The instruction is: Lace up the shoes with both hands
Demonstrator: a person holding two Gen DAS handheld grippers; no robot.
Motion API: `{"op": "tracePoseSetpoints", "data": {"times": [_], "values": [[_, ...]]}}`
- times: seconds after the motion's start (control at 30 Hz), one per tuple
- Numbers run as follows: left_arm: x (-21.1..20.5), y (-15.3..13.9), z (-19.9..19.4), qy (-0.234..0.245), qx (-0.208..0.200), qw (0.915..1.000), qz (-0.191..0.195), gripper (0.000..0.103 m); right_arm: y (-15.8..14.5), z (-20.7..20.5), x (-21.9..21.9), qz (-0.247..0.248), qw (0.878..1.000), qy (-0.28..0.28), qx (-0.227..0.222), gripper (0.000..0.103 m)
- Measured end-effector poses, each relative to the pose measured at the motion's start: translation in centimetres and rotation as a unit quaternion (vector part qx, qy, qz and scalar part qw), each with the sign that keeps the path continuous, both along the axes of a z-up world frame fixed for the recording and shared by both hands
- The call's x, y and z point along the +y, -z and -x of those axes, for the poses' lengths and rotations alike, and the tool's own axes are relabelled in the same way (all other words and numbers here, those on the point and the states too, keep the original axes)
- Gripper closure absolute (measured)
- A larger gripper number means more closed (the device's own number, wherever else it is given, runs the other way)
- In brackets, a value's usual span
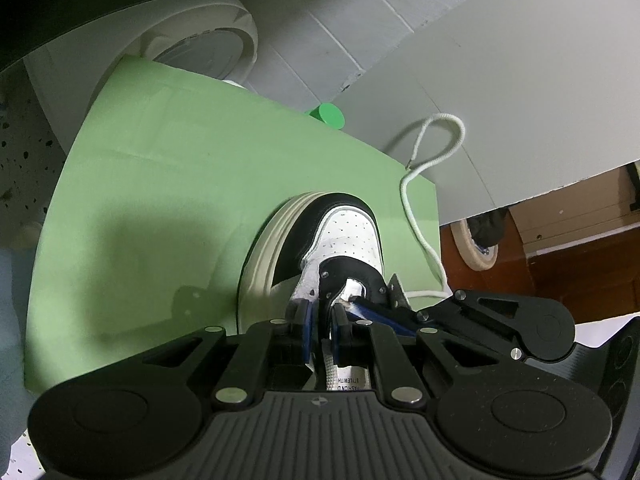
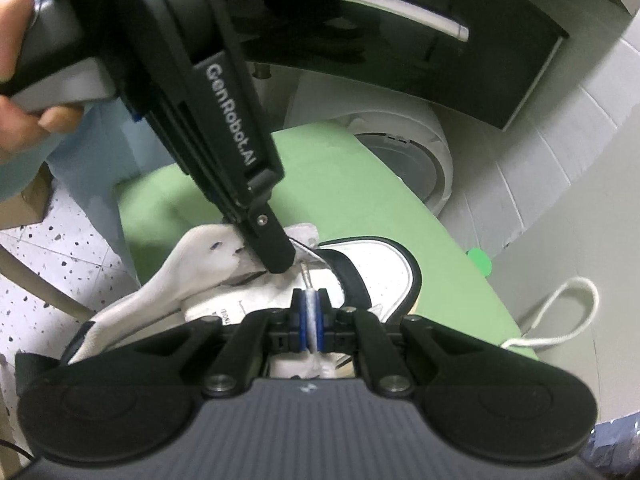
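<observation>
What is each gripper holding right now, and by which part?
The right gripper is shut on the white shoelace close to its metal tip. The left gripper is shut on the shoe, apparently at its tongue or eyelet edge.

My left gripper (image 1: 320,320) and right gripper (image 2: 310,316) both point steeply downward, jaws nearly closed, tips close together.

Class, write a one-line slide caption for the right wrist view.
Right gripper pinches a white lace over the sneaker.
</observation>
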State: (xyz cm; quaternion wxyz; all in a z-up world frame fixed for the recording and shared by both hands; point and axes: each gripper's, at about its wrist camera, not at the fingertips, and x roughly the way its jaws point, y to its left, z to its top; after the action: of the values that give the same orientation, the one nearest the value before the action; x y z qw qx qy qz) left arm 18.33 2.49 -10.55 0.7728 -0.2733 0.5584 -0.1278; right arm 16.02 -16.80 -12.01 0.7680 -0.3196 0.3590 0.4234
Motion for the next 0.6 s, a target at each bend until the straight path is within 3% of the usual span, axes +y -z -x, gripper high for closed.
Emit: {"op": "tracePoseSetpoints", "data": {"times": [0.6], "values": [[0.41,0.23,-0.01,-0.007,0.007,0.9999,0.012,0.091,0.11,0.16,-0.19,-0.03,1.0,-0.009,-0.007,0.098]]}}
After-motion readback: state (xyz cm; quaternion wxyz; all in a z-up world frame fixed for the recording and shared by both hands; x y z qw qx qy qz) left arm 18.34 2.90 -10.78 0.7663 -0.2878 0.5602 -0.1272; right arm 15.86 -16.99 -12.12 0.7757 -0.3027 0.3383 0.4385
